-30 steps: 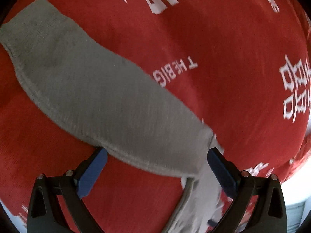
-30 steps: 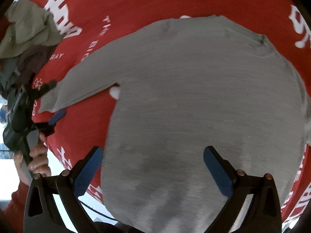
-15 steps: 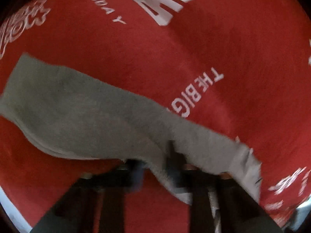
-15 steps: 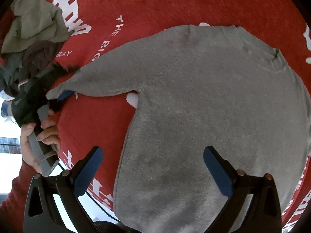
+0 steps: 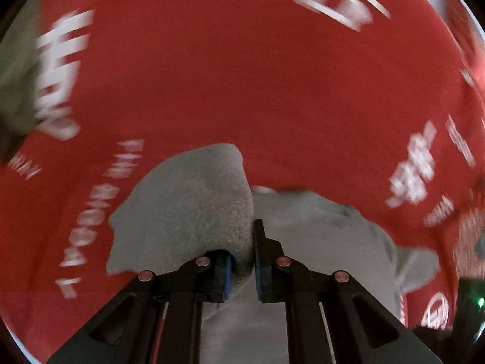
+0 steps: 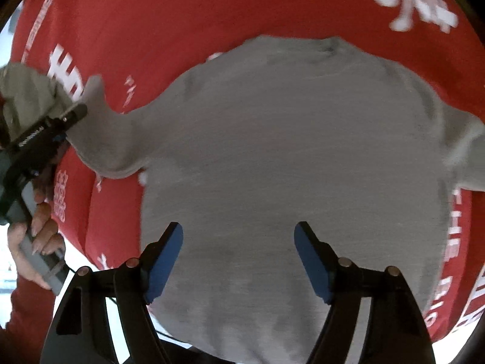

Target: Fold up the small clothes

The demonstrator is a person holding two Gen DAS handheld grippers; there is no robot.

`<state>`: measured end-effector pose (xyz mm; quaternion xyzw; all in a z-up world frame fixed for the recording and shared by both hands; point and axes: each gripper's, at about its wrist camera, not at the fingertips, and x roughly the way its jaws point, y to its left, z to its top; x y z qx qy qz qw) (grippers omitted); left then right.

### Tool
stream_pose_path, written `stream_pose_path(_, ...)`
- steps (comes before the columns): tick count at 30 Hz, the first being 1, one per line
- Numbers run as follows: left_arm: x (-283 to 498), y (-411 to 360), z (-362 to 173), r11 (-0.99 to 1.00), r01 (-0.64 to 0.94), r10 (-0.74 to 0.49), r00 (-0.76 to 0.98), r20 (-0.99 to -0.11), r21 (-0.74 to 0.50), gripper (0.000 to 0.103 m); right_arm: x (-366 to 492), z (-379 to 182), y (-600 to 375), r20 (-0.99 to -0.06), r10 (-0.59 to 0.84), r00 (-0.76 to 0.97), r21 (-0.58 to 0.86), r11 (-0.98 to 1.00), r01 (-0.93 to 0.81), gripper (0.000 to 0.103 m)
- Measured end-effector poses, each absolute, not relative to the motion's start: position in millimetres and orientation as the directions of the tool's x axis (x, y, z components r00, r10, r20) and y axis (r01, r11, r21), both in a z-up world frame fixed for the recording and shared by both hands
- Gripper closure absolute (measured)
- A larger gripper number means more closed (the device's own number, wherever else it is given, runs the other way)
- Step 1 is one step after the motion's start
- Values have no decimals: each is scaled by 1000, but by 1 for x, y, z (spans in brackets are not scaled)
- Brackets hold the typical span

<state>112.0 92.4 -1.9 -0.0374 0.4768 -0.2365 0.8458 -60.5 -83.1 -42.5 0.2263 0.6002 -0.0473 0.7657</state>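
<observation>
The left gripper (image 5: 242,270), wide open a second ago, now pinches the grey sweater's (image 6: 288,166) sleeve (image 5: 188,212) and lifts it off the red cloth (image 5: 242,75). The right gripper (image 6: 239,257) is closing, empty, above the sweater's body.

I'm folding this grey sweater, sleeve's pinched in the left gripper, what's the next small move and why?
Probably carry the sleeve across onto the sweater's body. The left gripper is shut on the sleeve and has it raised off the red cloth, while the body lies flat; the right gripper, jaws closing, holds nothing.
</observation>
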Motion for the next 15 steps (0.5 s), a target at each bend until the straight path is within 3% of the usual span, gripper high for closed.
stream_pose_path(5,84,-14,-47,846,483,-414,324,-851,-228,90,-89,-46,-146,-941,158,299,283,850,444,24)
stream_pose_path(10,70,-34,-90,861,477,-314,223,-923,-177,86,-113,-65,-189,-956,125,265,253,809,531,24)
stream_pose_path(11,67,-27,-86,861,476,-314,223,-923,-178,71,-113,-66,-192,-958,121,259,246,810,533,24)
stream_pose_path(12,64,-21,-81,862,473,-317,228,-921,-180,47,-109,-66,-193,-960,118,256,241,816,525,24)
stream_pose_path(14,58,10,-58,884,442,-307,299,-904,-155,24,-96,-60,-189,-958,108,265,229,842,488,24)
stream_pose_path(15,56,22,-51,893,426,-298,322,-899,-143,24,-84,-54,-182,-955,102,277,223,864,451,24)
